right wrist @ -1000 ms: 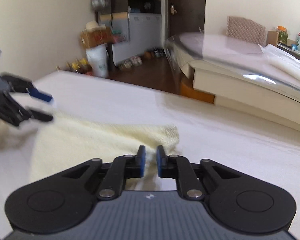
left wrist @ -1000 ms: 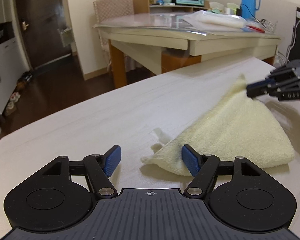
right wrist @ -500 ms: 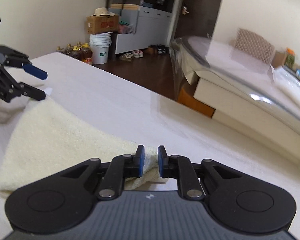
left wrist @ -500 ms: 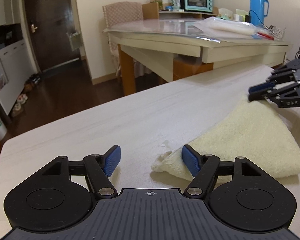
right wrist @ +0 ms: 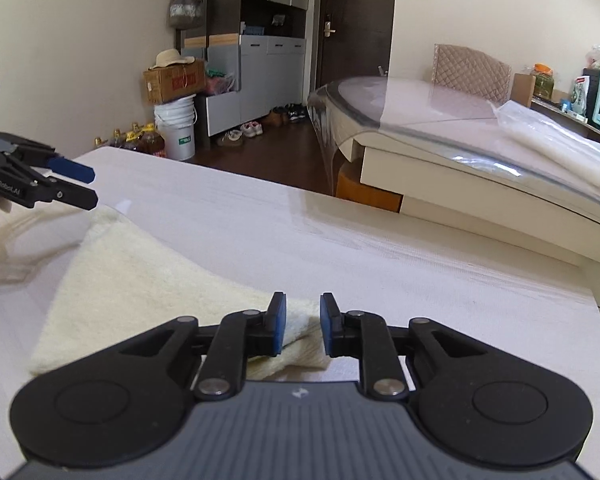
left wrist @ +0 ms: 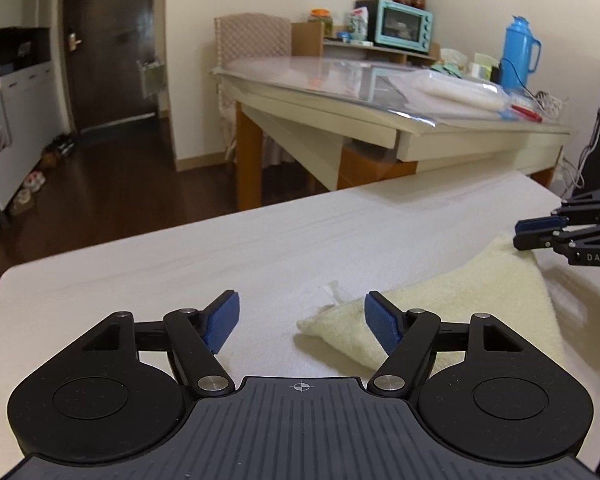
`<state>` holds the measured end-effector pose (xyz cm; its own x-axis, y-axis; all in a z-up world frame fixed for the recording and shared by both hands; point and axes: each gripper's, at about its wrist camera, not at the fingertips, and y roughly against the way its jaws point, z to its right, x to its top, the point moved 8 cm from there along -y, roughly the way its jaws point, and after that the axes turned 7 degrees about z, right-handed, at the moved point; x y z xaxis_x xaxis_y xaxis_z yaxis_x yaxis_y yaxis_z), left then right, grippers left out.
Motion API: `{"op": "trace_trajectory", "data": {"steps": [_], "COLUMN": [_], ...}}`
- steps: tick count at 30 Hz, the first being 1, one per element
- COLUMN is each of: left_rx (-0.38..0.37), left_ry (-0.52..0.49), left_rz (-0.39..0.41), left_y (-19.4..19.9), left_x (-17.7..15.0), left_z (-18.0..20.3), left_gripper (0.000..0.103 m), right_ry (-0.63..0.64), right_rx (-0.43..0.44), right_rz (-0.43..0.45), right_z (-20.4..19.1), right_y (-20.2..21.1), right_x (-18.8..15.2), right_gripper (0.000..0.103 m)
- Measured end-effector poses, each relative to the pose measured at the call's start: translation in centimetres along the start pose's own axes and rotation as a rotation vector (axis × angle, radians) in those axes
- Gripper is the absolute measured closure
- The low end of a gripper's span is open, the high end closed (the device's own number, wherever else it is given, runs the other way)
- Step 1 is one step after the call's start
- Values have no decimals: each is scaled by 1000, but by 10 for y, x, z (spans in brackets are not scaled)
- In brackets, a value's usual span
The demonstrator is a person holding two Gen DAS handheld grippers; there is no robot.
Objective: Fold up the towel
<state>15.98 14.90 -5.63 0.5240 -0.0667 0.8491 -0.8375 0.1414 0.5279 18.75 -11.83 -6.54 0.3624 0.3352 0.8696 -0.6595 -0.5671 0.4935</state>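
Observation:
A pale yellow towel (left wrist: 472,300) lies folded flat on the white table (left wrist: 220,256). My left gripper (left wrist: 302,322) is wide open and empty, just above the towel's near corner with its white tag (left wrist: 330,292). My right gripper (right wrist: 302,326) has its jaws a small gap apart over the towel's other corner (right wrist: 300,350), which lies flat between them; nothing is gripped. The towel also shows in the right wrist view (right wrist: 140,284). Each gripper shows in the other's view: the right one (left wrist: 540,232) and the left one (right wrist: 76,184).
A dining table (left wrist: 400,120) with a glass top and plastic bag stands beyond the white table. A blue flask (left wrist: 522,52) and toaster oven (left wrist: 404,26) sit behind it. The white table's far edge (left wrist: 260,212) drops to dark floor.
My right gripper has let go of the towel corner: its jaws have opened a little and the corner now lies flat. Both grippers have drawn back and risen slightly.

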Motion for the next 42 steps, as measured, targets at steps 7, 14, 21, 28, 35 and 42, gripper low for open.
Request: {"op": "trace_trajectory", "data": {"steps": [7, 14, 21, 28, 35, 42], "left_rx": [40, 64, 100, 104, 146, 154], "left_ry": [-43, 1, 48, 97, 88, 93], "left_rz": [-29, 0, -57, -56, -76, -69], "left_y": [-3, 25, 49, 67, 74, 81], "left_x": [-15, -19, -42, -55, -62, -64], "left_z": [17, 28, 58, 87, 100, 106], "left_gripper": [29, 27, 19, 12, 10, 10], "right_ry": [63, 35, -73, -162, -169, -167], "right_rx": [6, -11, -6, 18, -6, 4], "right_rz": [-23, 17, 9, -20, -29, -14], "right_z": [-19, -20, -30, -42, -48, -61], "right_y": [-3, 20, 51, 72, 80, 90], "right_x": [-12, -1, -18, -31, -38, -40], "right_gripper": [70, 57, 50, 22, 13, 13]}}
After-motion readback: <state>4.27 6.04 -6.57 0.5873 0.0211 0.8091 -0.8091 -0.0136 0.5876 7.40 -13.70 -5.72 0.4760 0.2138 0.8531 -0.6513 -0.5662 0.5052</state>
